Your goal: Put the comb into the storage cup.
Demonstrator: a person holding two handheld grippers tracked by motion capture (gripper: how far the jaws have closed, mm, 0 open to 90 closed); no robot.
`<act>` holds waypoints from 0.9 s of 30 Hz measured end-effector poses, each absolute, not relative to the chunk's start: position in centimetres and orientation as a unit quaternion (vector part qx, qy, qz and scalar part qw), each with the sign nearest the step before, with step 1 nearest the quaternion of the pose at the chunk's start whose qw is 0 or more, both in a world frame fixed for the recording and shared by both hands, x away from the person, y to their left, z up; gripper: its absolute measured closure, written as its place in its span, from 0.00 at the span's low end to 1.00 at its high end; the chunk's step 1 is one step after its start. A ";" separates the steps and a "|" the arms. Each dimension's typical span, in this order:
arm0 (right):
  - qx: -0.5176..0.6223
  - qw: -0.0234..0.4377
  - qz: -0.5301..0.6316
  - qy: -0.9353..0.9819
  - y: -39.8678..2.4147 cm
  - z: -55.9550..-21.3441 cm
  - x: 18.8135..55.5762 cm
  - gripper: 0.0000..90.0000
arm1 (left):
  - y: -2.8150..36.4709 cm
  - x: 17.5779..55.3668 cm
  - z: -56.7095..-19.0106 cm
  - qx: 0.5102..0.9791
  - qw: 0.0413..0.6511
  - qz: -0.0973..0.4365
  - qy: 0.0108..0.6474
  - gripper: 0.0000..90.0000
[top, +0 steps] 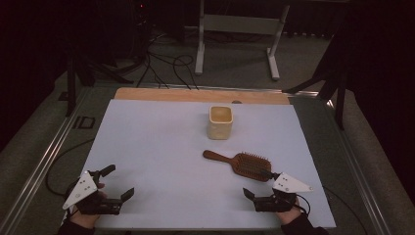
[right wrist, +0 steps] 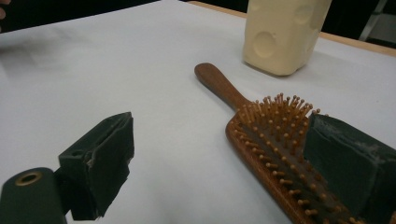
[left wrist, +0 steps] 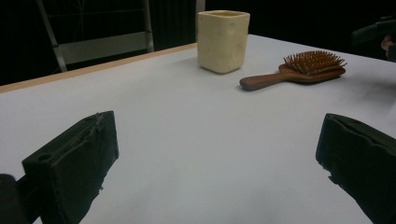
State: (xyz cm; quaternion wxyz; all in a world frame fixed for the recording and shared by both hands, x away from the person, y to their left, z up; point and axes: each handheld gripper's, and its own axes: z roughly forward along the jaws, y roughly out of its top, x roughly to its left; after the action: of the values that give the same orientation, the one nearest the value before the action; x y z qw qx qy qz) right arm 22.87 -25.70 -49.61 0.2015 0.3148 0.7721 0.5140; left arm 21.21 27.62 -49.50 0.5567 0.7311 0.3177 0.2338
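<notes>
Quick count first: we've got one wooden hairbrush (top: 243,163), one cream-coloured cup (top: 220,122), and two hand-held grippers sitting on a white table (top: 156,142). That's it for things on the surface.

The hairbrush is a paddle type, dark reddish-brown wood, with a slim rounded handle and a wide flat head. It lies flat with the bristles facing up, and they look like little wooden pins with rounded tips, lighter than the body. In the high view the handle points left and a bit away from us, and the head sits toward the near right side of the table. The cup stands upright just beyond the handle end, apart from the brush; it's squarish with round dimples pressed into its sides.

Our right gripper (top: 258,185) rests at the near right edge with its jaws spread wide, nothing clamped. In the right gripper view one jaw sits right beside the brush head, but we can't tell if it actually touches the bristles. Our left gripper (top: 118,182) is well apart at the near left corner, jaws also wide apart over bare table.
</notes>
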 end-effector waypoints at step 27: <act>0.313 0.205 0.508 0.776 -24.9 -44.8 22.9 0.10 | 27.2 21.2 -49.5 0.730 0.556 0.231 0.323 0.00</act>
State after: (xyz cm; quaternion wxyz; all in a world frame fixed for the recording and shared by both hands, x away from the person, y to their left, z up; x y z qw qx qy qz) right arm 22.90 -24.93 -44.78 0.2051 0.3129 0.7759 0.5080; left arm 21.17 27.22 -49.46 0.5559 0.7304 0.3226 0.2310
